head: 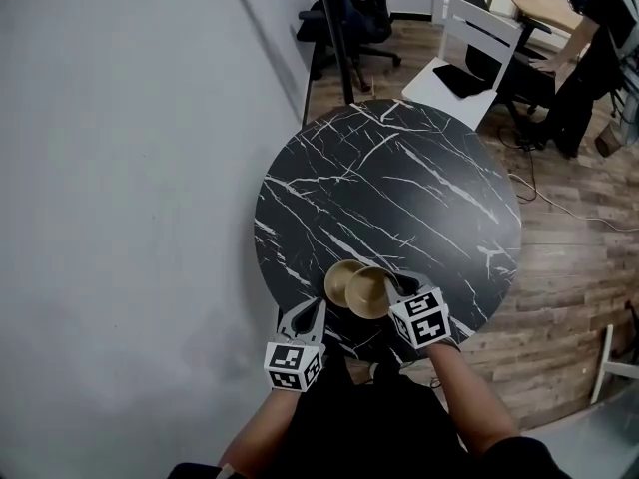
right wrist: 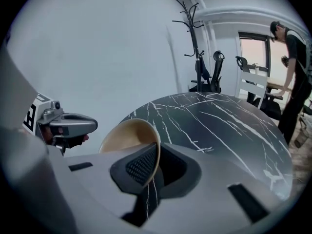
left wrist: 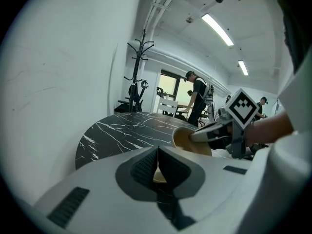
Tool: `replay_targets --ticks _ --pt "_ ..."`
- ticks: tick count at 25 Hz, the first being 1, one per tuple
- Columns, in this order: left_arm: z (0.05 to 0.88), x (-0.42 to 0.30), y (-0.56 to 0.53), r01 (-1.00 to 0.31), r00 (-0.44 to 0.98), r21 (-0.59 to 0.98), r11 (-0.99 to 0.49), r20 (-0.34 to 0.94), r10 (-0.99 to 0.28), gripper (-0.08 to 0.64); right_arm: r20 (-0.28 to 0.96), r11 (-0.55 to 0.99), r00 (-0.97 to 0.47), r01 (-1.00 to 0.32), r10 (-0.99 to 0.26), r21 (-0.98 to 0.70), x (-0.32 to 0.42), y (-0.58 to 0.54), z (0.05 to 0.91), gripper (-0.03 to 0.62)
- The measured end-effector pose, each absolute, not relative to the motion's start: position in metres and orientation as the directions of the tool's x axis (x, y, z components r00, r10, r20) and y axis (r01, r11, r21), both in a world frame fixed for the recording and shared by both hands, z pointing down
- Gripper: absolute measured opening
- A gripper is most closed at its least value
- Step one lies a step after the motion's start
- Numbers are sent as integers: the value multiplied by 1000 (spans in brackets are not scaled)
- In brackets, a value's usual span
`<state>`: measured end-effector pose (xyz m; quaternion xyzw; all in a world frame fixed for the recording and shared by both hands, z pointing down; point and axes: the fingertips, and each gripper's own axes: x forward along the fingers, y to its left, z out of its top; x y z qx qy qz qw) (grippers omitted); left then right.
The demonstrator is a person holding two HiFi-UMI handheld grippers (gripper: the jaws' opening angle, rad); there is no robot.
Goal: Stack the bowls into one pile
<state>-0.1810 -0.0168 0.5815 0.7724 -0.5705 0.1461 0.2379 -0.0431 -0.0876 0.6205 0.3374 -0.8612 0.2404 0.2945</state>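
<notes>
Two tan bowls sit close together near the front edge of the round black marble table (head: pixel 399 188). My right gripper (head: pixel 401 287) is shut on the rim of the right bowl (head: pixel 367 293), which is tilted and overlaps the left bowl (head: pixel 339 279). In the right gripper view that rim passes between the pads of my right gripper (right wrist: pixel 158 152), and the right bowl (right wrist: pixel 124 135) leans to the left. My left gripper (head: pixel 318 309) is at the left bowl's near rim. In its own view the left gripper (left wrist: pixel 157 152) is shut on a thin tan edge of the left bowl (left wrist: pixel 157 173).
A grey wall runs along the table's left side. Behind the table stand a coat rack (head: pixel 334 28), office chairs and a white chair (head: pixel 469 53). A person (head: pixel 589 48) bends over a desk at the back right. Wooden floor lies to the right.
</notes>
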Motion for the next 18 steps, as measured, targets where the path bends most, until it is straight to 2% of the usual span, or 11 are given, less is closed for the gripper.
replay_targets --ticks 18 --pt "583 -233 -14 -968 222 213 -130 498 -838 17 743 758 -581 -633 -331 -158 -109 -99 656 28"
